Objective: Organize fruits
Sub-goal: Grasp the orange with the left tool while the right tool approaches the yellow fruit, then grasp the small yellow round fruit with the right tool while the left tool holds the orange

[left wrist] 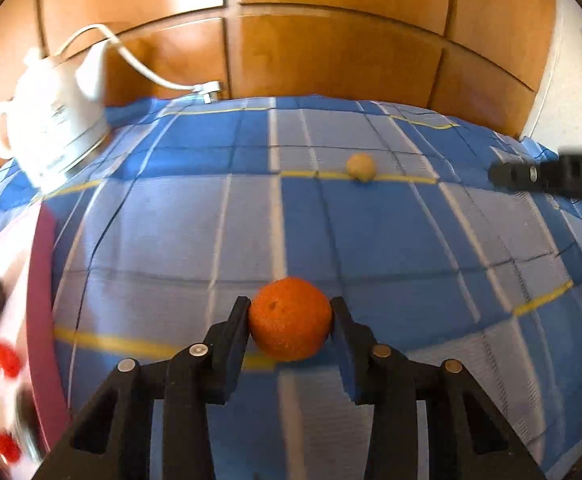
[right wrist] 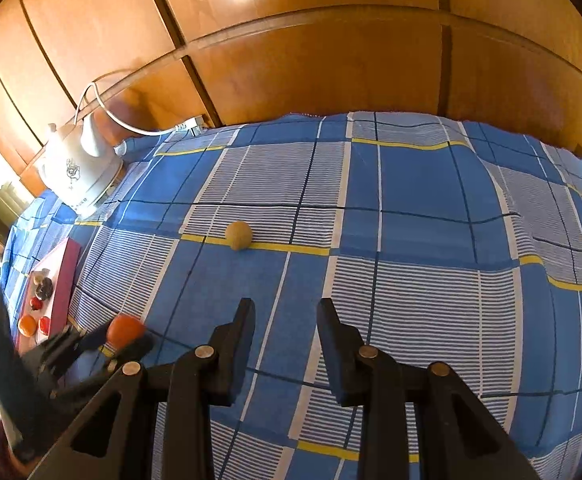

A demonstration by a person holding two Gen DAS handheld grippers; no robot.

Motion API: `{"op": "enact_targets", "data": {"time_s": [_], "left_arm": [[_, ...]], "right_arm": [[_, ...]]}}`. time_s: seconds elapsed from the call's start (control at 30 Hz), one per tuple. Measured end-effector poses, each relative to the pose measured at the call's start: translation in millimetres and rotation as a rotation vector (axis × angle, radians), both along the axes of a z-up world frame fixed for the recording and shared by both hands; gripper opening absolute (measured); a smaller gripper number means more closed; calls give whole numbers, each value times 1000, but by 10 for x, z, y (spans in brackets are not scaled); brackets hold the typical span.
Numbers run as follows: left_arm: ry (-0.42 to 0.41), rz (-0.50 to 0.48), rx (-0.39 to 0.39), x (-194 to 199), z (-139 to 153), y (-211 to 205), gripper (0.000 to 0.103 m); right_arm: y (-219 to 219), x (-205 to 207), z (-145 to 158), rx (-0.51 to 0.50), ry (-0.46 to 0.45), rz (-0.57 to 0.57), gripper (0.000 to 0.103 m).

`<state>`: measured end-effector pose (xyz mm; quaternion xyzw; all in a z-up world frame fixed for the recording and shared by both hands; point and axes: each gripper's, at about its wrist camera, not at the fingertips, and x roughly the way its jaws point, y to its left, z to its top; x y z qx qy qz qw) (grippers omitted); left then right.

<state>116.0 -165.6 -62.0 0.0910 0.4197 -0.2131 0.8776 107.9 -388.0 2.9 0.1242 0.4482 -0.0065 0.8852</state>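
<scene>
An orange round fruit point(left wrist: 289, 324) sits between the pads of my left gripper point(left wrist: 290, 301), which is shut on it just above the blue checked cloth point(left wrist: 371, 240). In the right wrist view the same fruit point(right wrist: 125, 329) and left gripper point(right wrist: 127, 338) show at the lower left. A pale yellow round fruit point(left wrist: 361, 166) lies alone on the cloth farther back point(right wrist: 239, 235). My right gripper point(right wrist: 286, 303) hovers over the cloth with its jaws apart and nothing between them; its fingers point(left wrist: 531, 174) reach in from the right of the left wrist view.
A flat tray with a pink rim point(right wrist: 67, 280) lies at the left edge point(left wrist: 41, 280) and holds several small red, orange and dark fruits. A white iron point(right wrist: 79, 168) with its cable stands at the back left. Wooden cupboard doors point(right wrist: 331, 60) rise behind.
</scene>
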Motion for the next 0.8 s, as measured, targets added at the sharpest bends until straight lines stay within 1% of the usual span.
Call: {"op": "enact_targets", "data": {"time_s": [0.03, 0.07, 0.13, 0.27, 0.4, 0.5, 0.6, 0.8], "left_arm": [[-18, -3, 12, -44, -32, 19, 40], [-53, -15, 18, -92, -50, 23, 40], [-77, -23, 21, -125, -77, 25, 40], [-53, -21, -27, -104, -80, 114, 40], [-63, -21, -28, -100, -92, 91, 40], [-67, -19, -41, -113, -94, 108, 40], [-75, -18, -39, -122, -96, 102, 40], [-71, -20, -57, -123, -101, 114, 40]], "right_arm": [[0, -1, 1, 0, -7, 4, 32], [5, -1, 2, 0, -11, 7, 32], [13, 4, -15, 2, -18, 16, 32], [46, 27, -102, 10, -5, 39, 32], [97, 51, -208, 24, 35, 47, 32], [198, 100, -190, 29, 43, 64, 32], [306, 231, -162, 40, 33, 68, 32], [435, 639, -222, 48, 32, 49, 32]]}}
